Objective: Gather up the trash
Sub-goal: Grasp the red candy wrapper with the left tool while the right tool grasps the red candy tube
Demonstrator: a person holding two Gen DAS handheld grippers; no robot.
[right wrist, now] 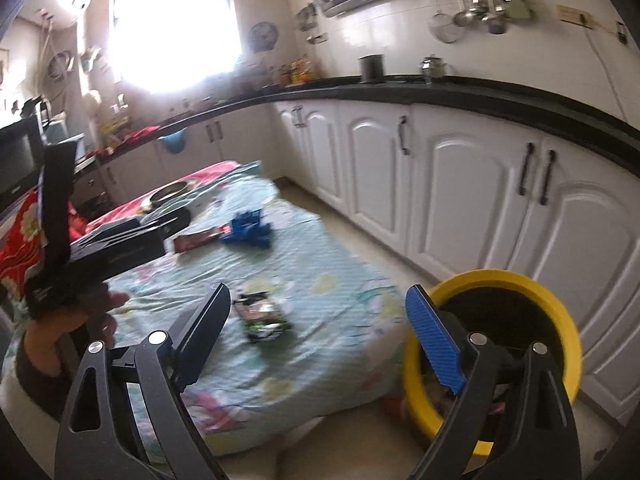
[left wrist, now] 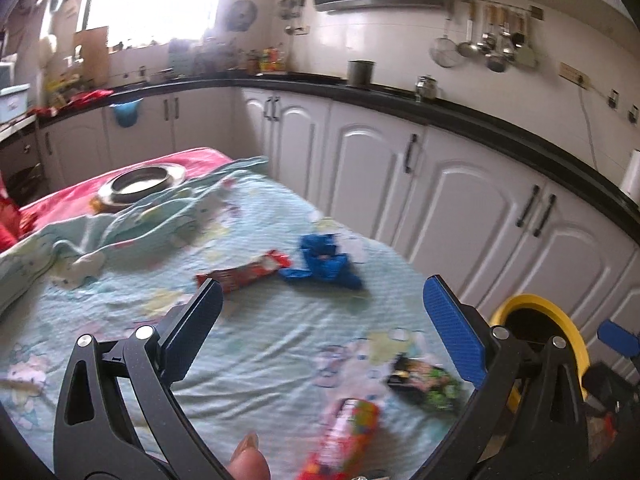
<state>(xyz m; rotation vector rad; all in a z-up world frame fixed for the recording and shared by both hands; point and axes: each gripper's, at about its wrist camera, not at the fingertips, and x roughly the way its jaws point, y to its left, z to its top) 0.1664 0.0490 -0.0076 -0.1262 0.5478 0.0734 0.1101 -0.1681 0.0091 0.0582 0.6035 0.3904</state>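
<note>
Across the middle of both views lies a bed under a thin pale-green printed sheet, and the trash is scattered on it: a red wrapper and a crumpled blue wrapper touching it at centre frame in the left wrist view, a dark green-and-black packet at lower right, and a red-and-pink packet at the bottom edge. All of these look like empty foil or plastic film, so I judge them very light, limp, slick and noisy to crush; nothing fragile. Best hold is probably across a raised crease or a free end, pinching low without gathering the soft sheet beneath, which wrinkles easily. The left hand-held gripper has its jaws wide apart and empty above the sheet. The right hand-held gripper is also spread, still widening slightly, with nothing between the pads; the green-and-black packet sits just ahead of its left finger. A yellow-rimmed bin stands on the floor at lower right, just beside the bed's corner. White cabinets close off the right side, leaving a narrow floor strip; room above the bed is open. A steel bowl rests at the far upper left, well apart.
</note>
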